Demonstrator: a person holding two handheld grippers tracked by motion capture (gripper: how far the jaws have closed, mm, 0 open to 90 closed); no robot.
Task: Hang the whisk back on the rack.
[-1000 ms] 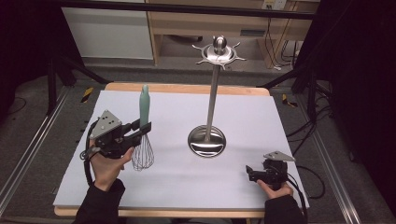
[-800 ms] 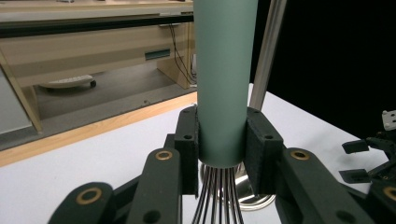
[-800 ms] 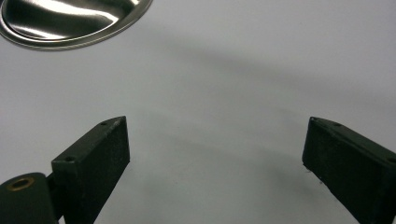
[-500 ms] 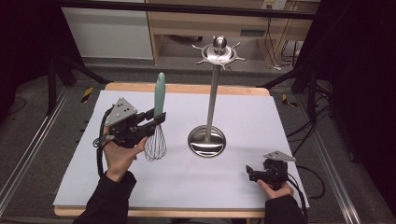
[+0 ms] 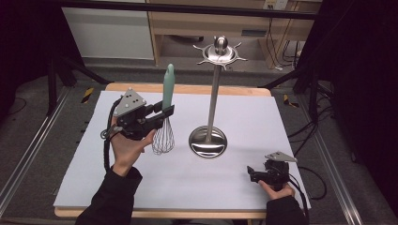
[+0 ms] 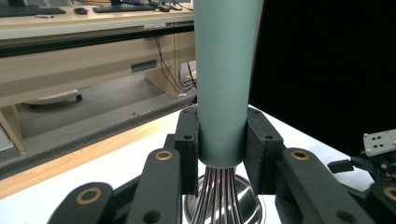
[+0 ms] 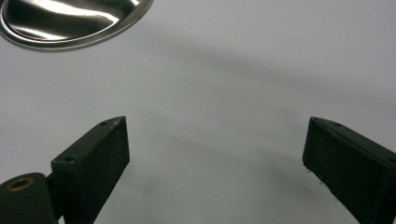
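The whisk (image 5: 165, 123) is held upright by its handle in the left gripper (image 5: 162, 112), not yet hung on the stand (image 5: 212, 101), while the right gripper (image 5: 253, 174) is rested wide open on the table (image 5: 263, 117).

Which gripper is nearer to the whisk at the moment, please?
Left. The left gripper is shut on the whisk handle; the right gripper rests open near the table's front right.

Stand (image 5: 208, 140): upright near centre of desk (image 5: 263, 112), base on sheet (image 5: 187, 183). Whisk (image 5: 164, 122): upright just left of stand, wires down, off the sheet, in left gripper (image 5: 162, 112). Right gripper (image 5: 256, 174): low at near right corner of sheet, well apart from stand base.
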